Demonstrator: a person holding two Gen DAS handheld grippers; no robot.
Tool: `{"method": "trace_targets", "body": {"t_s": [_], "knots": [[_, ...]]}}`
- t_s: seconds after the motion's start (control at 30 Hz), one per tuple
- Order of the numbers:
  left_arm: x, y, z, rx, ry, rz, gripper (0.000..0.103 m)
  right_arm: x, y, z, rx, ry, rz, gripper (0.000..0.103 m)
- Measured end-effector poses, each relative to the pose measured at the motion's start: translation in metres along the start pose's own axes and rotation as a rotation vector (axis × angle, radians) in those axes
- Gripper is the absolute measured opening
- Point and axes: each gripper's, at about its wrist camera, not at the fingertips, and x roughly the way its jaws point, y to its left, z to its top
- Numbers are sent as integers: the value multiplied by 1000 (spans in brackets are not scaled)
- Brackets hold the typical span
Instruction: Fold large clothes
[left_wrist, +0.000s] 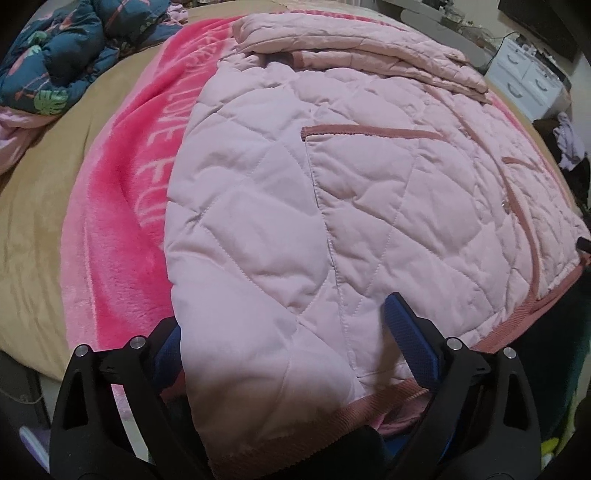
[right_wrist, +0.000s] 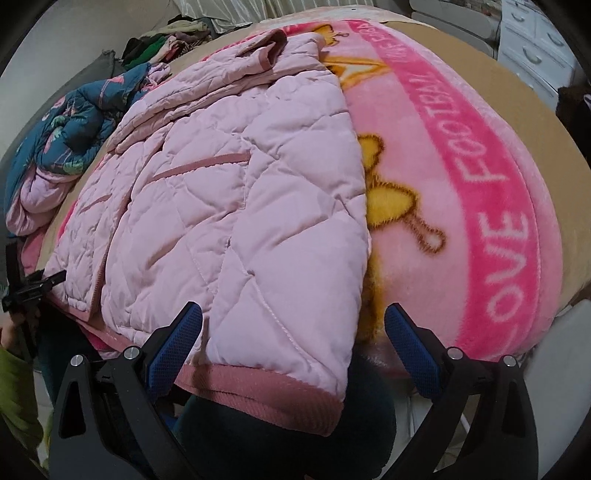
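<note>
A pale pink quilted jacket (left_wrist: 332, 192) lay spread across a pink printed blanket (right_wrist: 480, 192) on a bed with a tan cover (left_wrist: 33, 229), filling the centre of both frames. The left tool (left_wrist: 284, 332) stood with fingers apart, straddling the jacket's near hem corner. The right tool (right_wrist: 293, 325) was likewise apart over the opposite hem corner. A blue floral quilt (left_wrist: 55, 48) sat bunched at upper left; white drawers (left_wrist: 528, 77) stood at upper right.
</note>
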Motion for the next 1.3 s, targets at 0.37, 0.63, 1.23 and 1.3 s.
{"method": "trace_targets", "body": {"t_s": [0.37, 0.63, 1.23, 1.3], "knots": [[0, 4, -9, -1, 26, -45, 83, -7, 21, -6, -69, -19, 121, 28], [-7, 3, -15, 28, -31, -70, 24, -40, 36, 7, -86, -239, 194, 16], [-87, 7, 40, -87, -354, -123, 12, -91, 39, 64, -24, -511, 274, 14], [-93, 7, 45, -99, -377, -129, 12, -92, 37, 72, -10, -522, 285, 14]]}}
